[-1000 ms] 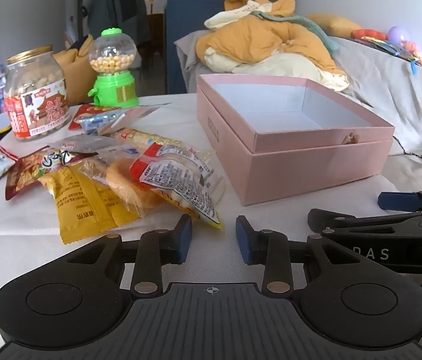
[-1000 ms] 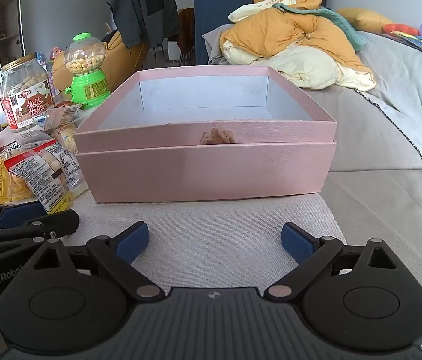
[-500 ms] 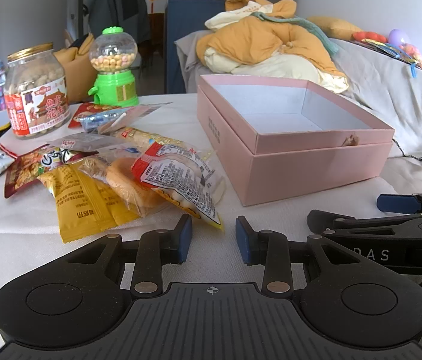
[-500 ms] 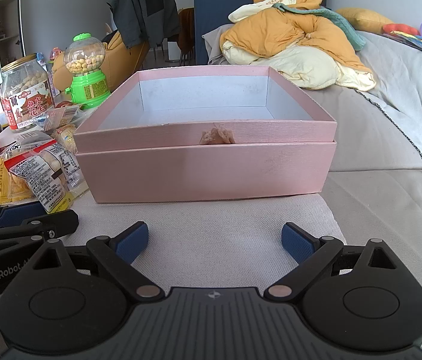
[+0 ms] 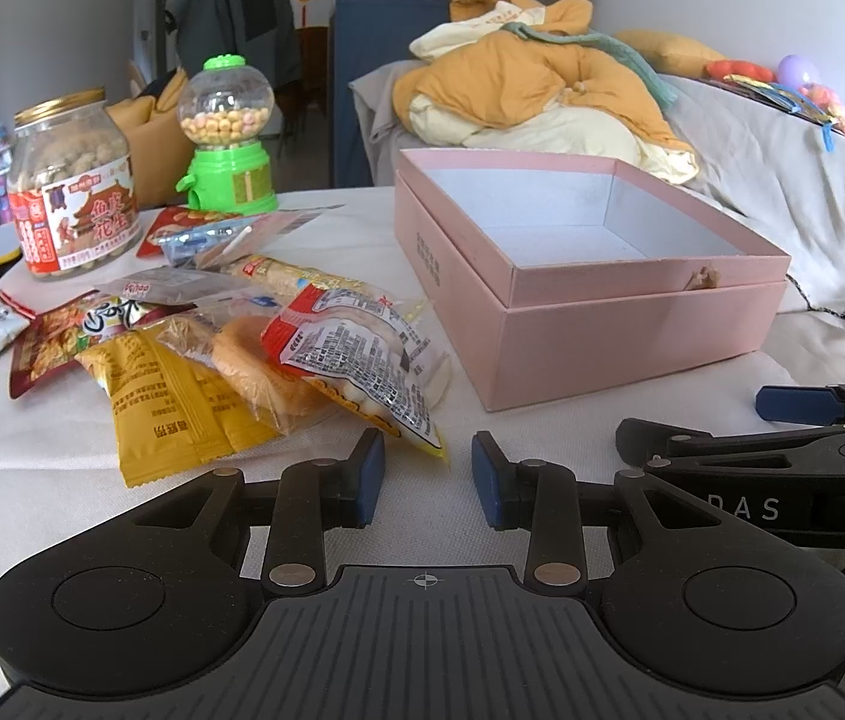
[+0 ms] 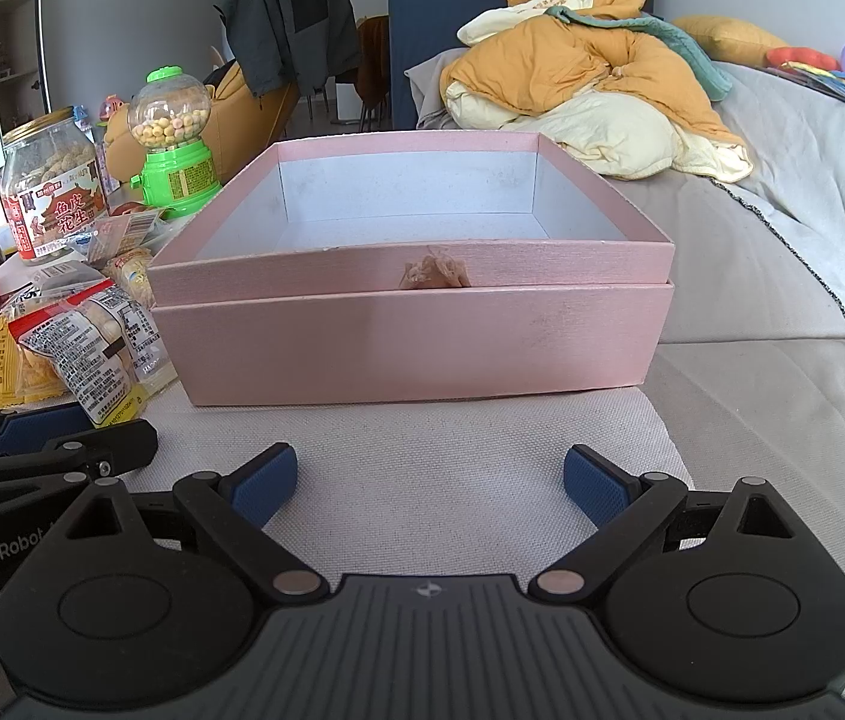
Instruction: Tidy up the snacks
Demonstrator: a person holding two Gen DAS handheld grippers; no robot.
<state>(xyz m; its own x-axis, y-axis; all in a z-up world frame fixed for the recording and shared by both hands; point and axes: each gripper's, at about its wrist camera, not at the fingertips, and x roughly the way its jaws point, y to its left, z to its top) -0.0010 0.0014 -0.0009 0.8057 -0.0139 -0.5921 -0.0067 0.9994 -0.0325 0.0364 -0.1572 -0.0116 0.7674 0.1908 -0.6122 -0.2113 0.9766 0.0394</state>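
Note:
An open, empty pink box [image 5: 632, 330] stands on the white cloth; it also fills the middle of the right wrist view [image 6: 410, 348]. A heap of snack packets lies to its left: a clear packet with red edge [image 5: 356, 360], a yellow packet [image 5: 170, 414], a red packet [image 5: 56, 336]. The clear packet also shows in the right wrist view [image 6: 92, 348]. My left gripper [image 5: 428, 477] is partly open and empty, just short of the clear packet. My right gripper [image 6: 428, 483] is wide open and empty, in front of the box.
A jar of peanuts [image 5: 74, 180] and a green candy dispenser [image 5: 227, 138] stand behind the packets. An orange and cream quilt [image 5: 530, 102] lies on the grey sofa [image 5: 782, 180] behind the box. The right gripper's body [image 5: 782, 468] lies at my left gripper's right.

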